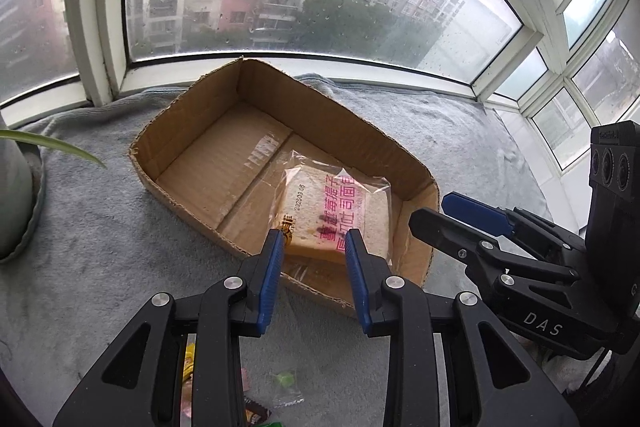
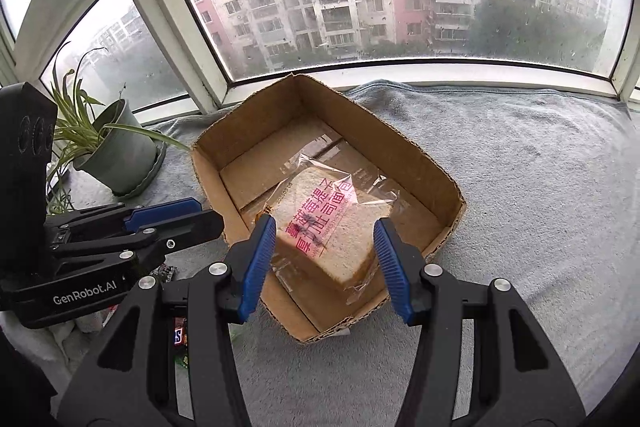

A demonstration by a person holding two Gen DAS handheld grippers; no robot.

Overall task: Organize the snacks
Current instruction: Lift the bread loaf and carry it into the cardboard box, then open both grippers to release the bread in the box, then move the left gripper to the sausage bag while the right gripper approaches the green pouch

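Bread slice in its clear wrapper [image 2: 328,227] lies flat on the floor of the cardboard box [image 2: 400,155], toward the box's near right corner. I see my right gripper [image 2: 326,247] poised over the box's near rim, jaws spread apart with nothing between them. My left gripper [image 1: 314,259] hangs beside it, jaws narrower but parted and not pressing on anything. The box sits on a grey blanket [image 2: 520,187] by the window. Left of the box stands a potted plant [image 2: 116,147]. Loose wrapped sweets [image 1: 286,383] lie nearer me than the box.
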